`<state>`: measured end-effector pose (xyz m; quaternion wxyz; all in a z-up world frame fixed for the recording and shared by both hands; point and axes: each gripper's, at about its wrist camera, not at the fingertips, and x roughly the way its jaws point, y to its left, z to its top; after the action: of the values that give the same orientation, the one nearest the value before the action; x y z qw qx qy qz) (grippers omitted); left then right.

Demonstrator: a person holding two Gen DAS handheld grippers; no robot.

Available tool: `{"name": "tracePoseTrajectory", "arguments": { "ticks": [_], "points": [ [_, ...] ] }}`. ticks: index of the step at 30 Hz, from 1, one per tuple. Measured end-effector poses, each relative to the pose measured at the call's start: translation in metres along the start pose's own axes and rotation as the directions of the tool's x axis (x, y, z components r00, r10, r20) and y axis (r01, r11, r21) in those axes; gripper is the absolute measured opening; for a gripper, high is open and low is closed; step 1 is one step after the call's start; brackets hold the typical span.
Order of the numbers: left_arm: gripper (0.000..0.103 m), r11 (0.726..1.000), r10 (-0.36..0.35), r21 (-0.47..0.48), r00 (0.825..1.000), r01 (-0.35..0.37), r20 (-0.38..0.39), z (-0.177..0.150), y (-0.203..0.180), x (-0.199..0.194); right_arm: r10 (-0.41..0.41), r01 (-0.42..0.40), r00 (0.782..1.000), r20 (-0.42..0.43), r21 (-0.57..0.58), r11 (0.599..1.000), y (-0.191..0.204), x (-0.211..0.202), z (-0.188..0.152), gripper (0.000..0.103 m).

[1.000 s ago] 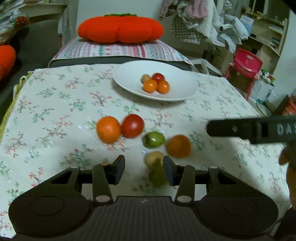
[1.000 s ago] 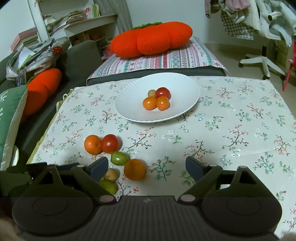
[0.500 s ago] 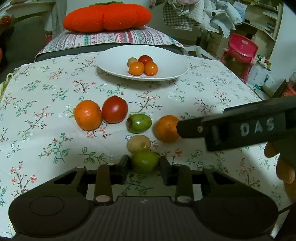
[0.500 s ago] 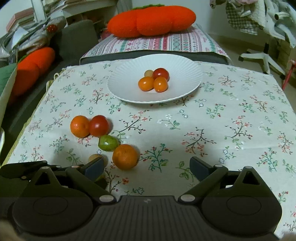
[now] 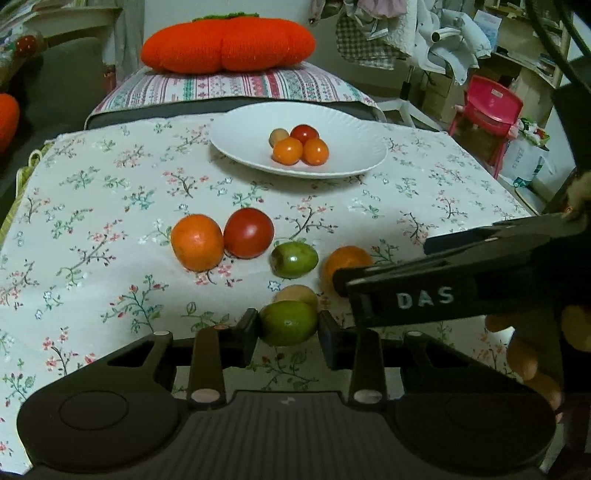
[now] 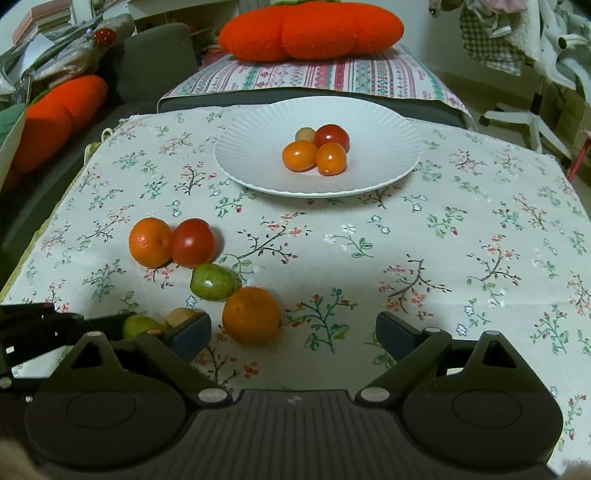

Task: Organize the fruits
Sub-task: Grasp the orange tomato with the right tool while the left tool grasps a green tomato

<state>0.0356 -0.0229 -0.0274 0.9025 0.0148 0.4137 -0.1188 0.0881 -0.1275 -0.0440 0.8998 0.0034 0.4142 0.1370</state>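
Jaws, left: your left gripper [image 5: 288, 332] is closed on a green fruit [image 5: 288, 322], one finger pressed to each side of it, low over the floral tablecloth [image 5: 92, 221].
Jaws, right: your right gripper [image 6: 293, 332] is spread wide with nothing between its fingers; a large orange [image 6: 251, 314] lies just ahead of the gap, nearer the left finger.
Held fruit: the green fruit sits squarely between the left fingertips, and a small tan fruit [image 5: 295, 294] lies right behind it; you cannot tell whether the two touch.
Loose fruit: beyond the left gripper an orange [image 5: 197, 247] and a red tomato [image 5: 248, 232] lie touching side by side; a second green fruit [image 5: 294, 259] rests to their right, and the large orange lies beyond that, partly hidden in the left wrist view by the right gripper's finger.
Plate: a white ribbed plate [image 6: 388, 155] stands at the far side of the cloth, well apart from both grippers, holding two orange cherry tomatoes [image 6: 300, 156], one red cherry tomato [image 6: 331, 136] and one small tan fruit, all clustered together.
Background: an orange pumpkin-shaped cushion [image 6: 310, 29] rests on a striped cover behind the table.
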Motion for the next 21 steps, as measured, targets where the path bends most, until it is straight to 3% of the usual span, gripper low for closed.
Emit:
{"name": "tracePoseTrajectory", "arguments": {
  "ticks": [4, 6, 8, 9, 21],
  "points": [
    [0.018, 1.000, 0.003, -0.003, 1.000, -0.003, -0.003, 0.000, 0.001, 0.000, 0.020, -0.019, 0.999, -0.027, 0.004, 1.000, 0.004, 0.008, 0.000, 0.065],
    [0.018, 1.000, 0.004, -0.004, 1.000, -0.004, -0.005, 0.000, 0.001, 0.000, 0.020, -0.020, 1.000, -0.023, -0.005, 1.000, 0.006, 0.008, -0.001, 0.058],
    [0.018, 1.000, 0.006, -0.002, 1.000, -0.006, -0.006, -0.001, 0.001, 0.000, 0.019, -0.019, 1.000, -0.012, -0.028, 0.999, 0.009, 0.007, -0.001, 0.035],
    [0.018, 1.000, 0.007, 0.001, 1.000, -0.007, -0.007, -0.001, 0.000, 0.000, 0.032, -0.033, 0.999, -0.010, -0.028, 0.999, 0.010, 0.005, -0.001, 0.031],
    [0.018, 1.000, 0.011, -0.003, 1.000, -0.011, 0.000, 0.001, 0.001, -0.001, 0.030, -0.030, 1.000, -0.006, -0.039, 0.999, 0.014, -0.002, -0.001, 0.029]
  ]
}}
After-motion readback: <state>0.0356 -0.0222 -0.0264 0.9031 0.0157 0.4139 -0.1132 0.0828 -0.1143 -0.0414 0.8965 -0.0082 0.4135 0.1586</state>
